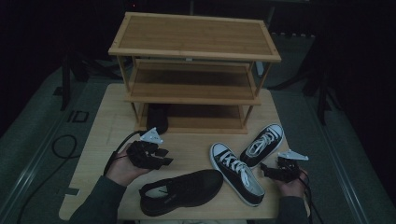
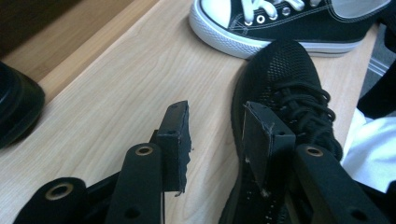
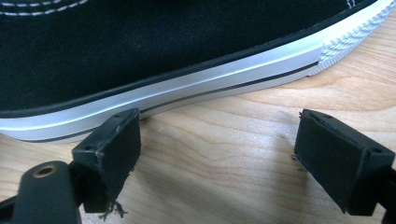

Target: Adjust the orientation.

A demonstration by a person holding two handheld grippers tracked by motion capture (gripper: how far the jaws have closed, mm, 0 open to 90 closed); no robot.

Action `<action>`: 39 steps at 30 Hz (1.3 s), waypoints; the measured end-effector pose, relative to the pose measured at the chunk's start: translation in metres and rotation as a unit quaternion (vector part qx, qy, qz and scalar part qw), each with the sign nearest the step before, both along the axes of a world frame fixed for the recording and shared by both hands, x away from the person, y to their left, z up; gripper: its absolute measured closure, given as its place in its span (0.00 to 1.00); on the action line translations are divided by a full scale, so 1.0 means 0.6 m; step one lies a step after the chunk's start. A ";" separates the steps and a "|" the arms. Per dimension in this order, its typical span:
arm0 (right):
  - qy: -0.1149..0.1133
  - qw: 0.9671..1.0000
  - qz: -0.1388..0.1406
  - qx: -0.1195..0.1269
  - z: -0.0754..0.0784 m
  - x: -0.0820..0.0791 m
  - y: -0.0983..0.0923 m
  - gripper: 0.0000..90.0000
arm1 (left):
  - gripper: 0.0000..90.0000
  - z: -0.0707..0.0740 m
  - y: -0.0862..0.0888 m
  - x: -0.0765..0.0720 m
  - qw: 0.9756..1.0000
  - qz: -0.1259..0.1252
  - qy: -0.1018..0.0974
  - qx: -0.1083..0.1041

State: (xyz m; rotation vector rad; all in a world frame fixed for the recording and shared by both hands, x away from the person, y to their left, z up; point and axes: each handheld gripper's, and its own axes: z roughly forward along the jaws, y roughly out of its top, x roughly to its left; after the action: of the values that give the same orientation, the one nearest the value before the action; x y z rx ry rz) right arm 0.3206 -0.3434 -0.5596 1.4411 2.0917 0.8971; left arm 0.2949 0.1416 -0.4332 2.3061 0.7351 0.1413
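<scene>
A black mesh sneaker [image 1: 182, 190] lies near the table's front edge, toe to the right. My left gripper [image 1: 164, 157] hovers just above and left of it, open and empty. In the left gripper view the gripper [image 2: 217, 112] has bare table between its jaws, and the right jaw hangs over the mesh sneaker [image 2: 289, 88]. Two black-and-white canvas sneakers [image 1: 237, 173] [image 1: 263, 144] lie to the right. My right gripper [image 1: 264, 169] rests open beside the nearer one. In the right gripper view the gripper [image 3: 219, 126] faces that sneaker's white sole [image 3: 177, 88] without touching it.
A three-shelf bamboo shoe rack [image 1: 194, 95] stands at the back of the table [image 1: 107, 135]. One black shoe [image 1: 158, 117] sits at the left of its bottom shelf and appears again as the black shoe [image 2: 16, 107] in the left gripper view. A cable [image 1: 63, 147] loops off the table's left side.
</scene>
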 end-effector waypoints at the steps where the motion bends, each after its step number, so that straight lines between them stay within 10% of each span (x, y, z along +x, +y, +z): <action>1: 0.000 1.000 0.000 0.000 0.000 0.000 0.000 0.16 | 0.68 0.000 -0.002 -0.002 1.000 -0.002 0.002 -0.002; 39: 0.000 1.000 0.000 0.000 0.000 0.000 0.000 0.16 | 0.69 0.007 0.004 -0.061 0.999 -0.035 0.005 0.007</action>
State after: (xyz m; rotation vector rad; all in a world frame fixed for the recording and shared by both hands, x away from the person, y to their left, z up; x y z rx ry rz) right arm 0.3205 -0.3434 -0.5596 1.4412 2.0917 0.8971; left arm 0.2584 0.1442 -0.4291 2.3438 0.6589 0.1026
